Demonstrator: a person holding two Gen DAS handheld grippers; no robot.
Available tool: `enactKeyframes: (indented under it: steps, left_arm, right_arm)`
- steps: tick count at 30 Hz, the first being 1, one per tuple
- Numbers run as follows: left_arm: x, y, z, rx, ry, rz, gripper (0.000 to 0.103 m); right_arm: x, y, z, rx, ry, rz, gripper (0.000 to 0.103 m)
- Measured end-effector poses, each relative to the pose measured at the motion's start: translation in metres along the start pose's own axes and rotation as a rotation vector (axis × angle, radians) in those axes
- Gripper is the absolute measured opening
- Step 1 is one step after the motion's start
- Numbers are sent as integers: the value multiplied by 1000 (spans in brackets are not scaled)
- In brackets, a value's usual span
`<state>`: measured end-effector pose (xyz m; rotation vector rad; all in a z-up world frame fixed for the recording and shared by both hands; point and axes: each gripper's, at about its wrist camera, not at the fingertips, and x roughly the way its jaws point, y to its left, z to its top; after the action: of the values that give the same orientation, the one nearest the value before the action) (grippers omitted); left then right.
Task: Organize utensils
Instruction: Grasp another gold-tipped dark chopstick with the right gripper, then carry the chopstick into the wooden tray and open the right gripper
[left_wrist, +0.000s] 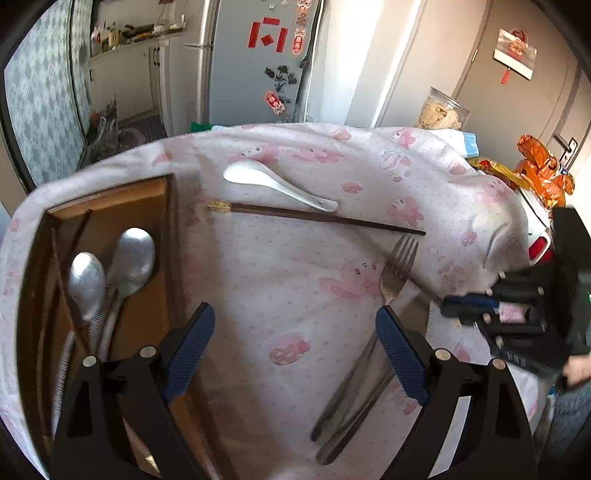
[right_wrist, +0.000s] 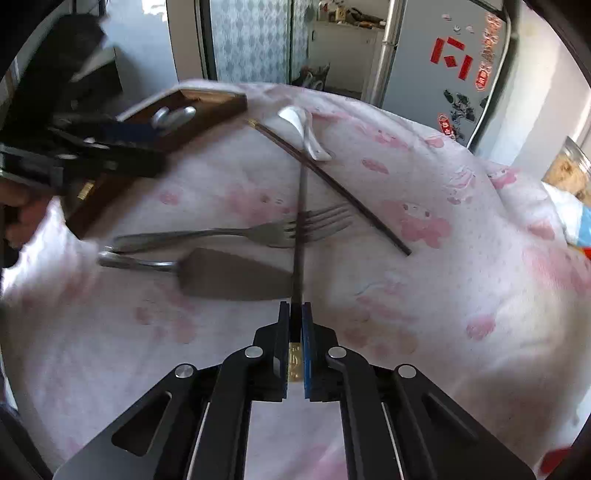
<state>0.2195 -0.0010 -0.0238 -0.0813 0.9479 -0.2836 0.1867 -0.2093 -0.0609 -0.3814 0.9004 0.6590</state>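
Note:
My right gripper (right_wrist: 295, 314) is shut on a dark chopstick (right_wrist: 301, 236) with a gold end, held above the pink-patterned cloth. My left gripper (left_wrist: 295, 332) is open and empty over the cloth beside a brown wooden tray (left_wrist: 162, 192) that holds two metal spoons (left_wrist: 133, 258) and dark chopsticks. On the cloth lie a second dark chopstick (left_wrist: 325, 218), a white ceramic spoon (left_wrist: 273, 182), a metal fork (left_wrist: 397, 269) and a flat metal spatula (right_wrist: 229, 275). The tray (right_wrist: 218, 101), the fork (right_wrist: 236, 234), the white spoon (right_wrist: 299, 122) and the lying chopstick (right_wrist: 343, 192) also show in the right wrist view.
The right gripper (left_wrist: 524, 314) shows at the right edge of the left wrist view. A clear jar (left_wrist: 441, 110) and orange snack bags (left_wrist: 539, 166) stand at the table's far right. A fridge (left_wrist: 258, 59) with magnets stands behind the table.

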Motion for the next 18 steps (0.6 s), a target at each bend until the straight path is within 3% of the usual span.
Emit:
enactKeyframes:
  steps: [7,14,15,16,18]
  left_arm:
    - [19,-26,-1,18,28,-39,91]
    - [23,-37,-1,33,18,-20,91]
    - [21,-36,-1,34,7,-17,84]
    - [19,-35,-1,36,3,-13,65]
    - [15,-30,-1,22,9,-8,42]
  right_arm:
    - [-23,37,-25,67,-72,20,5]
    - [-44,65,-30,98,-156,86,5]
    - [-46,71,-29,91,-163,74,5]
    - [-47,75,-28,94,-167,73,5]
    - [-49,82,-26,102,-176,88,5]
